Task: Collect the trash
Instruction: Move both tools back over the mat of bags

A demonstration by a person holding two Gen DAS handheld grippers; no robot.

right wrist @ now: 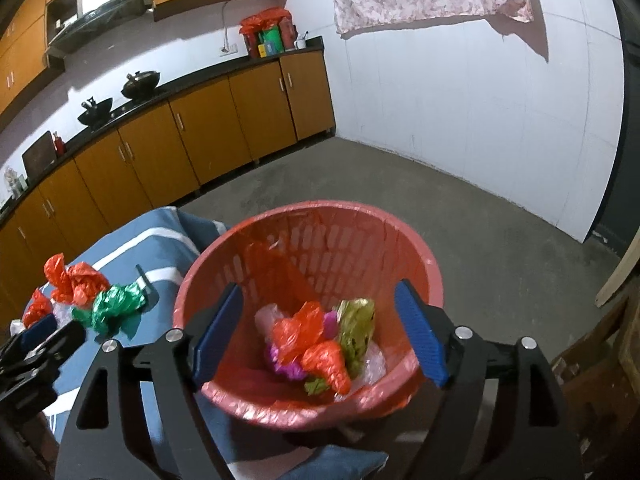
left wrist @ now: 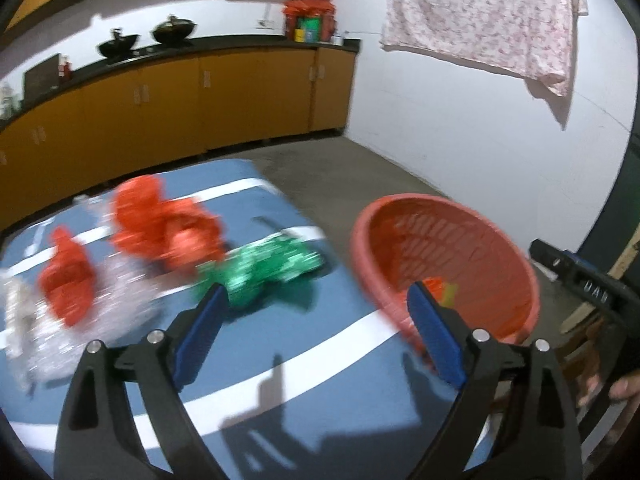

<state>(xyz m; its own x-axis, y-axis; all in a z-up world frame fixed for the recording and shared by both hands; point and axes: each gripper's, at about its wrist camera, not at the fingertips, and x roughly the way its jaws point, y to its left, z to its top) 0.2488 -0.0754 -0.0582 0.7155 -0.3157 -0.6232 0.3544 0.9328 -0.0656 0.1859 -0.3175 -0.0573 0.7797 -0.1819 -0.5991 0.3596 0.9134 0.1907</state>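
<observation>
Fingers, L view: left gripper (left wrist: 316,330) has its blue pads spread wide, nothing btwn them; pointed down at the desk (left wrist: 344,344), prob. free for the next pickup.
Green wrapper: crumpled green foil (left wrist: 272,270) lies on the desk just ahead of the left-hand finger, nearest piece, so likely next target.
Orange pieces: big orange wad (left wrist: 164,226) further ahead and to the left; smaller orange wad (left wrist: 66,280) left again, w/ clear crinkled plastic (left wrist: 112,304) beside and under it. Blurred, detail unclear.
Basket, L view: red basket (left wrist: 472,236) ahead-right of the fingers, at the desk edge, tipped toward the camera; mouth faces the trash, so drops are short.
Other tool: right gripper body (left wrist: 588,292) at far right w/ a hand (left wrist: 624,390) on it; its fingers not seen in this view.
Fingers, R view: right gripper (right wrist: 320,336) also apart, holding nothing; it hangs over the basket mouth, one finger on each side of the pile.
Basket, R view: red basket (right wrist: 312,220) holds collected trash (right wrist: 320,344) directly btwn and below the fingers: orange, pink, yellow-green, clear bits.
Left on desk: green foil (right wrist: 116,304) and orange wads (right wrist: 76,278) well left of the fingers; left gripper tip (right wrist: 40,330) near them.
Progress: part done, several pieces still out, my read.
</observation>
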